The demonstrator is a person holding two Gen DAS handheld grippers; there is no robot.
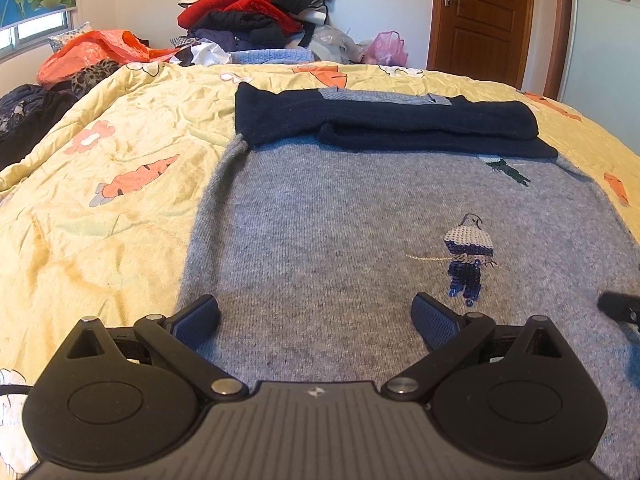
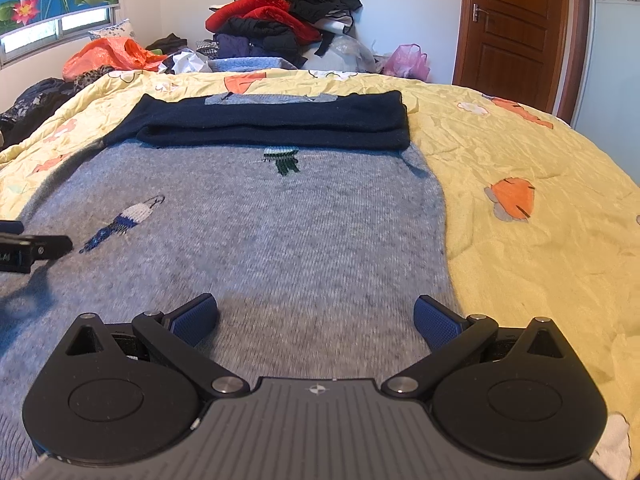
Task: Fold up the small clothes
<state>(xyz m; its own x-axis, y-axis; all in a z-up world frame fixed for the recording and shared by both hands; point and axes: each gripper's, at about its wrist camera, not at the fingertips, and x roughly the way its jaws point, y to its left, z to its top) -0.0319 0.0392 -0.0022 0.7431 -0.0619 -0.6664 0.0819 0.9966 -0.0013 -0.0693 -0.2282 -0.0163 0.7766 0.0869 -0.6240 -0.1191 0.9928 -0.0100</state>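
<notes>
A small grey knit sweater (image 1: 340,216) with navy sleeves (image 1: 400,124) lies flat on the yellow quilt (image 1: 100,208). The sleeves are folded across its upper part. A sequin figure (image 1: 468,256) decorates the grey front. My left gripper (image 1: 316,320) is open and empty, low over the sweater's near left part. My right gripper (image 2: 316,320) is open and empty over the sweater (image 2: 280,220) near its right side. The navy sleeves (image 2: 272,124) show in the right wrist view too. The left gripper's tip (image 2: 36,250) shows at the left edge there, and the right gripper's tip (image 1: 620,308) at the right edge of the left wrist view.
A pile of clothes (image 1: 256,12) and plastic bags (image 1: 96,52) stands at the far end of the bed. A brown door (image 1: 480,20) is at the back right. Dark clothes (image 1: 24,120) lie at the bed's left edge. Quilt (image 2: 540,240) extends right of the sweater.
</notes>
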